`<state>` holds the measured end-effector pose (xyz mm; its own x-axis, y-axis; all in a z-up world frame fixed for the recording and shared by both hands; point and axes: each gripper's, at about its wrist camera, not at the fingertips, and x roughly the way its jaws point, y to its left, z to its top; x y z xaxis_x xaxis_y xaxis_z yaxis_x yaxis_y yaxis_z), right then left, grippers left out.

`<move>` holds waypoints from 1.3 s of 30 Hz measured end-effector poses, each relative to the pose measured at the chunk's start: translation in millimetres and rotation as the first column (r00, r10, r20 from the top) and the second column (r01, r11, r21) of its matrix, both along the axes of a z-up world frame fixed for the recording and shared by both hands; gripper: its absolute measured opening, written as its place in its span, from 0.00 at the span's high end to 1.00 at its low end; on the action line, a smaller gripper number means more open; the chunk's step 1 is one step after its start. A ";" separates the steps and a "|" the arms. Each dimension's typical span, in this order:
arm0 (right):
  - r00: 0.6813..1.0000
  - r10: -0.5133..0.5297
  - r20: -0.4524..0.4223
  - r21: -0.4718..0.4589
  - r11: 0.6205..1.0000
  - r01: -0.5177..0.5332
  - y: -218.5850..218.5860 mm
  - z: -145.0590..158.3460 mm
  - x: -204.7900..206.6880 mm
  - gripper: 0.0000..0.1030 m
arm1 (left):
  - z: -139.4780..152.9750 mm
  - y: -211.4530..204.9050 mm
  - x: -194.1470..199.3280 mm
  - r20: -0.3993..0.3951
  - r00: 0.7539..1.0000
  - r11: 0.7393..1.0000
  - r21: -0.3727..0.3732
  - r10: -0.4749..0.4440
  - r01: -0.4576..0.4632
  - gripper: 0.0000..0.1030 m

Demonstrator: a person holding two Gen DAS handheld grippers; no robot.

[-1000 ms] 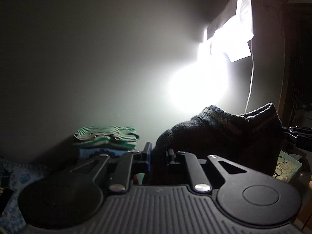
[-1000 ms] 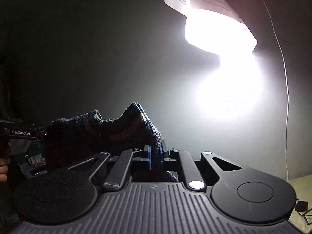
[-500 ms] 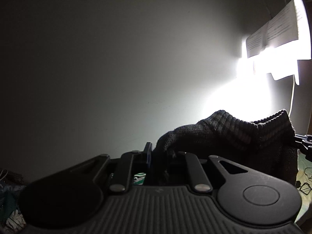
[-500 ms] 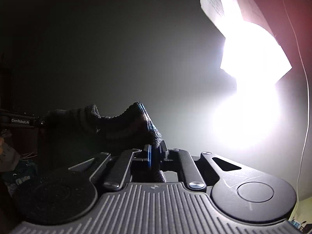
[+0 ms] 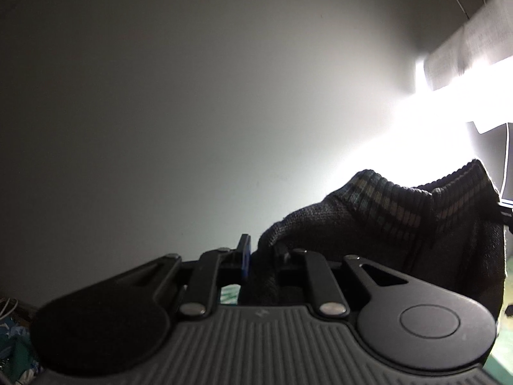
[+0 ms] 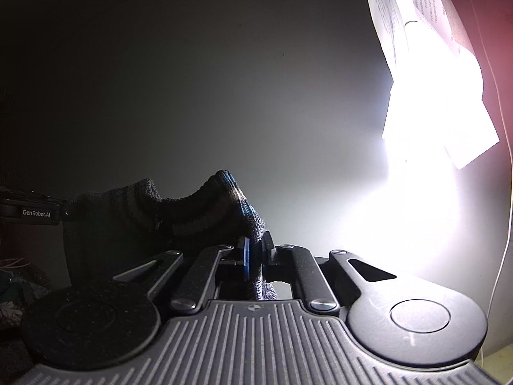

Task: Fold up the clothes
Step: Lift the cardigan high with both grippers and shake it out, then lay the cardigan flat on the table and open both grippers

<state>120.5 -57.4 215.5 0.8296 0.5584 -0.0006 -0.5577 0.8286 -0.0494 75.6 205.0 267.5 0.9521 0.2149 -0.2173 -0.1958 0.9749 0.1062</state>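
Note:
A dark knitted sweater (image 5: 400, 224) with a striped ribbed hem hangs in the air between my two grippers. My left gripper (image 5: 261, 252) is shut on one corner of it, and the cloth runs off to the right. My right gripper (image 6: 255, 245) is shut on the other corner of the sweater (image 6: 154, 218), and the cloth runs off to the left. The left gripper's body shows at the left edge of the right wrist view (image 6: 32, 213). The lower part of the sweater is hidden behind the gripper bodies.
A plain wall (image 5: 192, 112) fills both views. A very bright lamp with paper around it (image 6: 426, 122) glares on the right, with a thin cable (image 6: 503, 192) hanging beside it. Patterned cloth (image 5: 12, 346) shows at the lower left.
Both grippers have risen and tilted upward with the sweater still held. The folded stack of clothes seen a second ago has dropped out of the left wrist view. The lamp has shifted right.

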 end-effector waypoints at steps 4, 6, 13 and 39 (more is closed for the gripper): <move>0.998 0.015 -0.055 -0.058 0.998 -0.018 17.5 -7.5 -9.2 0.93 | -41.4 -5.8 -19.6 -0.064 0.997 0.998 0.033 -0.042 0.044 0.87; 0.993 0.049 -0.103 -0.088 0.994 -0.058 19.6 -20.4 -19.9 0.93 | -64.7 -8.1 -36.0 -0.108 0.992 0.997 0.041 -0.067 0.072 0.87; 0.948 0.154 -0.279 -0.208 0.954 -0.216 22.6 -83.2 -81.0 0.93 | -152.9 -3.7 -100.0 -0.298 0.949 0.994 0.004 -0.099 0.105 0.94; 0.843 0.006 -0.537 -0.471 0.828 -0.305 17.9 -222.7 -182.8 0.91 | -303.5 -54.2 -129.3 -0.598 0.753 0.946 -0.029 -0.274 0.322 0.32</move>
